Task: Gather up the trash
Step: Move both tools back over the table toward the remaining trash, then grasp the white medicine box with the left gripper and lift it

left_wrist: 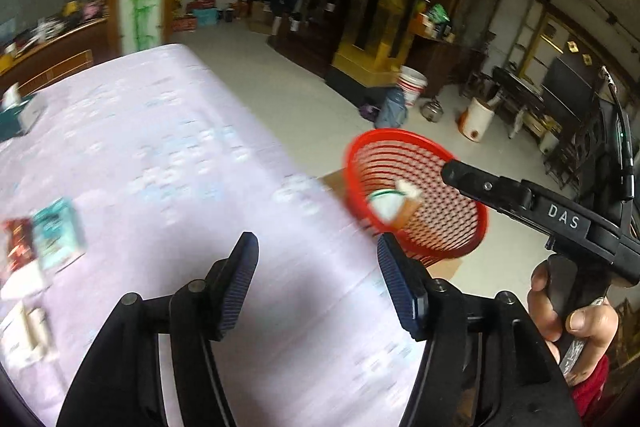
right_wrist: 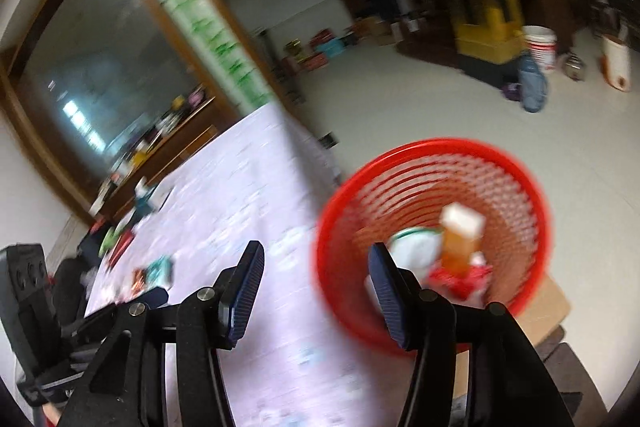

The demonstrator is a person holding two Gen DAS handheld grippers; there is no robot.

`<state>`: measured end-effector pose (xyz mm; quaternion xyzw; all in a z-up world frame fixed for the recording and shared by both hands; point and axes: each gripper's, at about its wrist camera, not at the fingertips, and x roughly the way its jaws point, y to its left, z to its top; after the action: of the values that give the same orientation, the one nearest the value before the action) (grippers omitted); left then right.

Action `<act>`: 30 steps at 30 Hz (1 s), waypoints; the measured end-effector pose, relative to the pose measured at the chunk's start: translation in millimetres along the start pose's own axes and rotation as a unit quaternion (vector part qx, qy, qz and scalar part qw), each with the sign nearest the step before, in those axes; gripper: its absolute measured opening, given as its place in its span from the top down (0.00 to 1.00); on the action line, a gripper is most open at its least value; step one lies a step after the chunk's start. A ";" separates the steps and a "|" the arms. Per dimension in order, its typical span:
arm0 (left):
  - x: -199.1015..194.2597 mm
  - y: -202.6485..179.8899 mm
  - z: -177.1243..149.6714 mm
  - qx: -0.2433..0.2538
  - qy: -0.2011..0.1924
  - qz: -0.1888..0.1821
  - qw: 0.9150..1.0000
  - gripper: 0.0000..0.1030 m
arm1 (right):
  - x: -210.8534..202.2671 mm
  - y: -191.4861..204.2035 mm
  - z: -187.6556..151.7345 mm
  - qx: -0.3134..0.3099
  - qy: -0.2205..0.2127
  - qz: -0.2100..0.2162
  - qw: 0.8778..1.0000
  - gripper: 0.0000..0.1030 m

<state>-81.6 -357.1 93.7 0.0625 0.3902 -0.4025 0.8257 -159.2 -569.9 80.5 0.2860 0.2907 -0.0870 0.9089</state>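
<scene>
Claws first: my left claw (left_wrist: 316, 283) stands wide apart with nothing between its ribbed blue pads (left_wrist: 240, 283), hanging over the pale lilac patterned surface (left_wrist: 180, 147). My right claw (right_wrist: 316, 291) is just as wide apart and holds nothing; its left pad sits over the surface edge, its right pad in front of the red mesh basket (right_wrist: 520, 179). That basket stands on a piece of cardboard (right_wrist: 540, 311) on the floor, just beside the surface's right edge. Inside it lie a white round lid or cup (right_wrist: 412, 247), an orange bottle with a white cap (right_wrist: 460, 235) and a red-and-white wrapper (right_wrist: 460, 279). Far to the left on the surface, blurred, lie a teal packet (left_wrist: 58, 231), a dark red packet (left_wrist: 18, 243) and some white pieces (left_wrist: 28, 331).
</scene>
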 end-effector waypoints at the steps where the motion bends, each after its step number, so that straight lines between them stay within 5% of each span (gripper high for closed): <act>1: -12.1 13.6 -7.2 -0.006 -0.005 0.010 1.000 0.40 | 3.0 8.9 -3.3 -0.008 0.006 0.004 1.000 0.42; 9: -87.3 115.5 -50.6 -0.062 -0.029 0.078 0.995 0.33 | 29.9 84.3 -33.2 -0.078 0.057 0.045 0.994 0.40; 16: -131.2 227.6 -83.5 -0.144 -0.034 0.132 0.980 0.29 | 42.3 130.5 -56.3 -0.119 0.083 0.064 0.987 0.38; 22: -118.7 293.4 -87.5 -0.200 -0.017 0.089 0.976 0.27 | 45.4 153.1 -71.9 -0.139 0.096 0.067 0.983 0.38; 30: -78.0 300.1 -83.1 -0.194 0.031 0.019 0.980 0.27 | 46.6 156.0 -78.2 -0.141 0.103 0.054 0.983 0.37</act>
<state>54.1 -73.9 27.4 -0.0795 0.4850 -0.3015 0.8170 -108.0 -396.7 74.7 0.1777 0.3761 0.0334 0.9088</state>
